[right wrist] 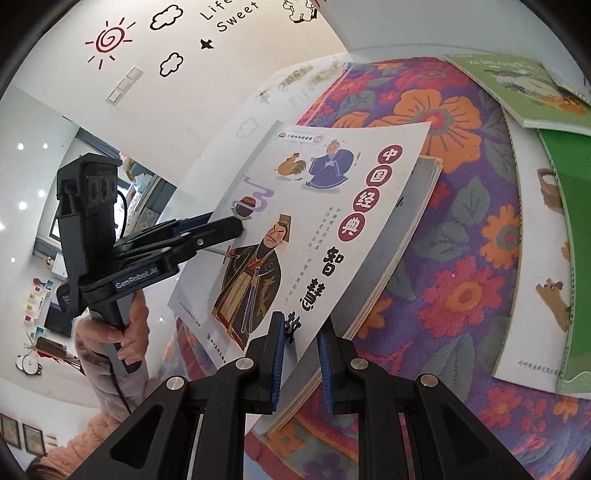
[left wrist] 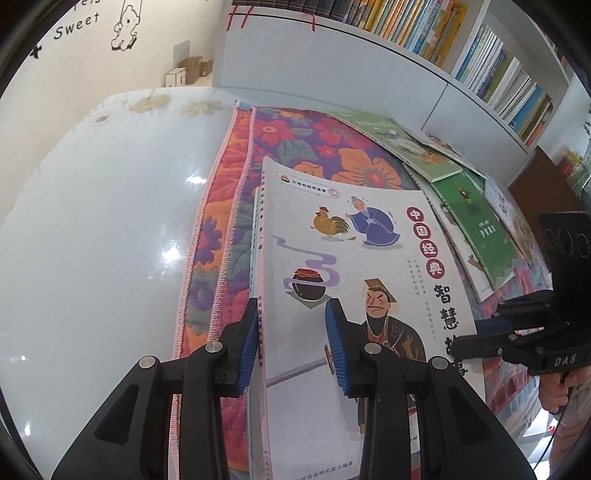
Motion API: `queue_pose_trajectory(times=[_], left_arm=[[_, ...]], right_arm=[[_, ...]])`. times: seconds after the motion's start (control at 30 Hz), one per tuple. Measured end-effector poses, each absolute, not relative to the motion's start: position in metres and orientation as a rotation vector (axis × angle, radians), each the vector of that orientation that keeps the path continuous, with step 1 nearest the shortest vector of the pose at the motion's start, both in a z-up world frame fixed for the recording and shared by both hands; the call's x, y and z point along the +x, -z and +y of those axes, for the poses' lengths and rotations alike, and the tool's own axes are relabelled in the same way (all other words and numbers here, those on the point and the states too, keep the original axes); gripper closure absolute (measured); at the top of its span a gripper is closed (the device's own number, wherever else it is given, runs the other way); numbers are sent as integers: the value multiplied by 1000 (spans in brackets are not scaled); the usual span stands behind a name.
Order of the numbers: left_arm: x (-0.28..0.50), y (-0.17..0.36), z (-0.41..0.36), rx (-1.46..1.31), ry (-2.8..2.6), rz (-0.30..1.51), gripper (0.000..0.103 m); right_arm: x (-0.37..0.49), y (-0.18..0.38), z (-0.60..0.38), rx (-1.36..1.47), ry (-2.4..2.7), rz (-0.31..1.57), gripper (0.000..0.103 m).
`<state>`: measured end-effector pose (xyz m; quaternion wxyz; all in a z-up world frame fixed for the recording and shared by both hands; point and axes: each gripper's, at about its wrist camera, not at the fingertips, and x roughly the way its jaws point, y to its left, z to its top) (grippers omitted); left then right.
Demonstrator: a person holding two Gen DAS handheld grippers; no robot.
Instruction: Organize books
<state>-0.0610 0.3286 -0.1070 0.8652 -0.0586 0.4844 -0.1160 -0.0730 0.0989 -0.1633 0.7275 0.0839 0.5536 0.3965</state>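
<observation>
Both claws gripped one book: left claw (left wrist: 291, 343) clamped its spine edge, right claw (right wrist: 301, 360) pinched only the cover's corner. Book (left wrist: 354, 258) lay tilted on the floral cloth (left wrist: 332, 147). Thin, floppy, glossy; grip the whole block near the spine.

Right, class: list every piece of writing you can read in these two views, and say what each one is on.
"Sweet": on the wall, beside the drawings.
"中国经典": in red circles on the white book's cover.
"智慧": in black on the same cover.
"DAS": on the right gripper.
"GenRobot.AI": on the left gripper.
The small print on the covers and the spine is too small to read.
</observation>
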Motion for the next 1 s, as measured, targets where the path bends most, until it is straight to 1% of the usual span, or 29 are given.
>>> queue_pose_trajectory(times=[0.13, 0.3, 0.53, 0.57, 0.63, 0.77, 0.9, 0.93, 0.97, 1.0], left_arm=[[-59, 106, 325, -108, 213, 1034, 69], [-60, 108, 316, -28, 146, 1046, 67], [-59, 107, 315, -30, 137, 1056, 65], [-58, 107, 315, -35, 127, 1064, 63], [-59, 105, 319, -78, 80, 1091, 63], [-65, 89, 323, -97, -15, 1063, 63], [-73, 59, 312, -125, -23, 1006, 63], [-73, 52, 304, -123, -18, 992, 63], [-73, 45, 293, -118, -12, 977, 63], [-71, 40, 285, -116, -4, 967, 63]], right_arm=[[-78, 158, 105, 135, -870, 1203, 85], [-80, 159, 105, 140, -867, 1198, 84], [-83, 159, 105, 137, -852, 1195, 84], [-85, 159, 104, 138, -851, 1198, 84], [-85, 159, 102, 160, -841, 1204, 83], [-89, 158, 90, 174, -818, 1200, 83], [-93, 143, 65, 170, -812, 1139, 82], [-92, 140, 54, 188, -803, 1132, 80], [-91, 137, 44, 207, -794, 1129, 74], [-90, 135, 28, 240, -780, 1118, 70]])
